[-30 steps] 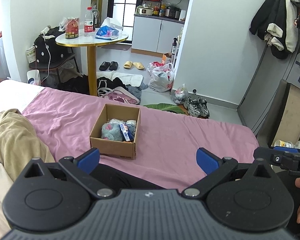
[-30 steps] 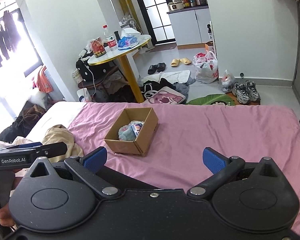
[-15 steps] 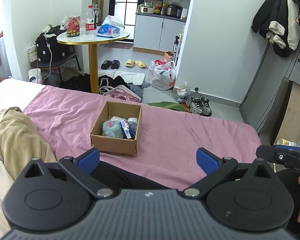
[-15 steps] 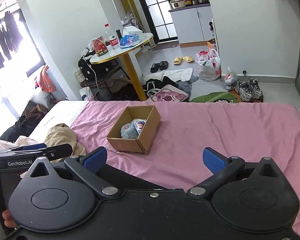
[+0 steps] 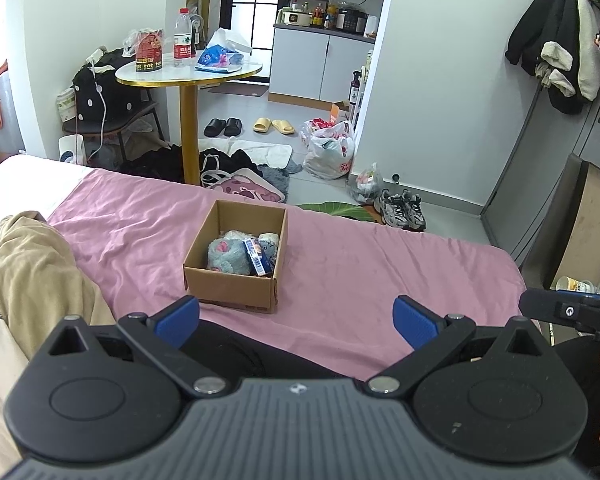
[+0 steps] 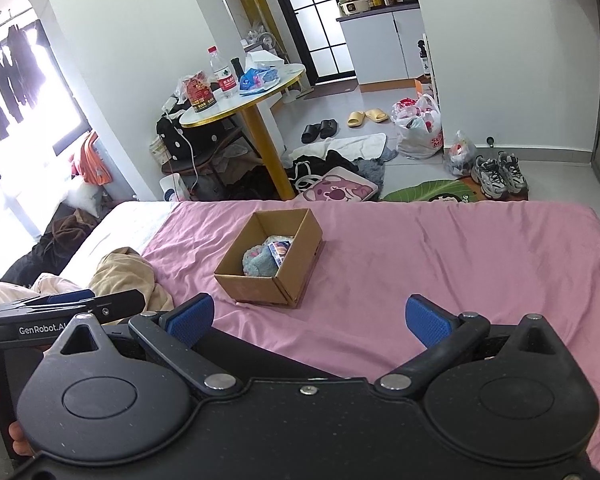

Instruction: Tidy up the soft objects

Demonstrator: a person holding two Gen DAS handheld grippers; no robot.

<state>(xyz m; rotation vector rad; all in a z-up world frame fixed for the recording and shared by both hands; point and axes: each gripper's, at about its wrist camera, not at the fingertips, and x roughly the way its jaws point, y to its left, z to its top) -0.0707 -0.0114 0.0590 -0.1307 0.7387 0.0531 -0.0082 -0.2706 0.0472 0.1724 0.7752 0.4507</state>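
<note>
The soft objects [image 5: 229, 257] are seen inside the cardboard box [image 5: 236, 288], which sits on the pink sheet [image 5: 360, 264]; a fluffy blue-grey bundle lies against a small blue packet [image 5: 257, 257]. The bundle is judged light, yielding and easily crushed, best pinched at its raised top. The left gripper [image 5: 296, 316] and the right gripper [image 6: 309, 314] are held short of the box on its near side, jaws spread wide, with nothing held or touched.

Both wrist views: above bed's near edge, facing box [image 5: 236, 256] [image 6: 269, 258], moderately near. Left view squarer; right view from box's right. Shared: box, table [image 5: 188, 74] [image 6: 242, 98].
</note>
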